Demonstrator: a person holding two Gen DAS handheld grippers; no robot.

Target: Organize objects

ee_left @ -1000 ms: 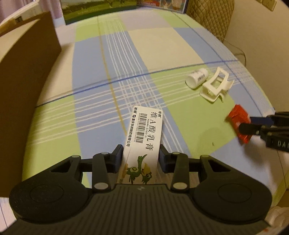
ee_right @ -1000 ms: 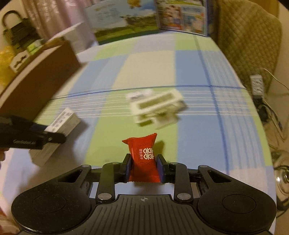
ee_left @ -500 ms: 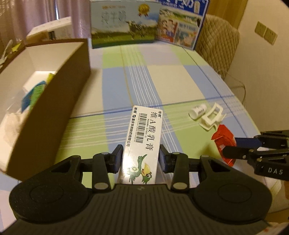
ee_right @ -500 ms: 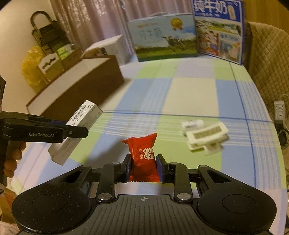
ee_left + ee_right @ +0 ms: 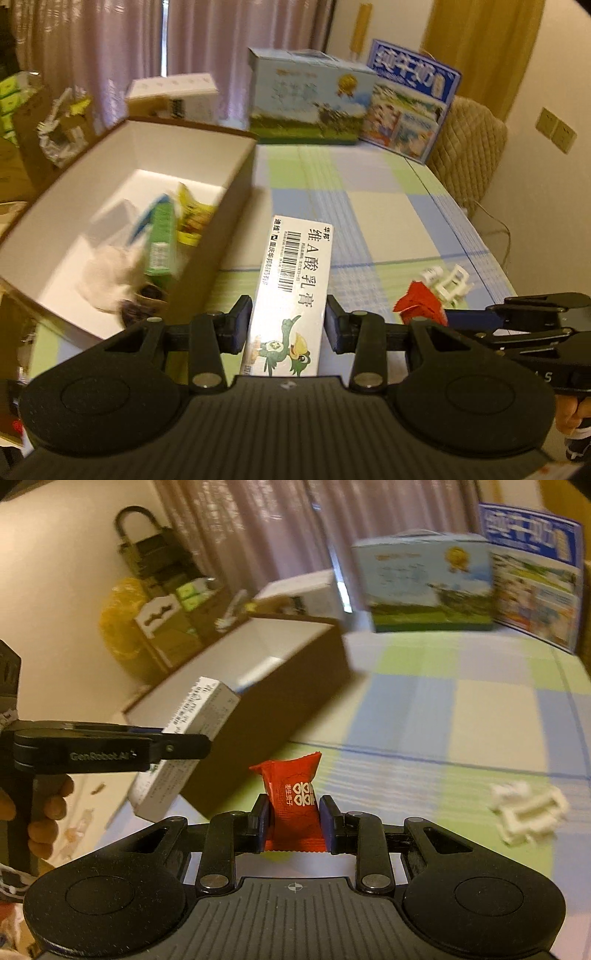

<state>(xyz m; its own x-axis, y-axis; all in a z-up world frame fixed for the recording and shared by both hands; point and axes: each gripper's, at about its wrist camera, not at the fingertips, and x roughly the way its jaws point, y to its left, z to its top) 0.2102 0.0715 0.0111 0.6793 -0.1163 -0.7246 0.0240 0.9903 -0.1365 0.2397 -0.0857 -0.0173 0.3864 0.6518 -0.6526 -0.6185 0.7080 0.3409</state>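
Note:
My left gripper [image 5: 289,325] is shut on a long white ointment box [image 5: 295,280] with a barcode and a green bird, held in the air just right of the open cardboard box [image 5: 236,192]. The ointment box also shows in the right wrist view [image 5: 184,749]. My right gripper [image 5: 291,821] is shut on a red candy packet [image 5: 291,805], also held above the table; the packet also shows in the left wrist view [image 5: 421,302]. The cardboard box [image 5: 295,664] holds a green carton [image 5: 160,240], a yellow packet and white stuffing.
A white hair clip [image 5: 528,812] and a small white bottle [image 5: 432,274] lie on the checked tablecloth [image 5: 369,206] at the right. Two milk cartons [image 5: 310,96] stand at the far edge. A padded chair [image 5: 465,147] stands behind the table.
Both grippers have risen and swung left toward the cardboard box, each still holding its object. The inside of the box has come into fuller view.

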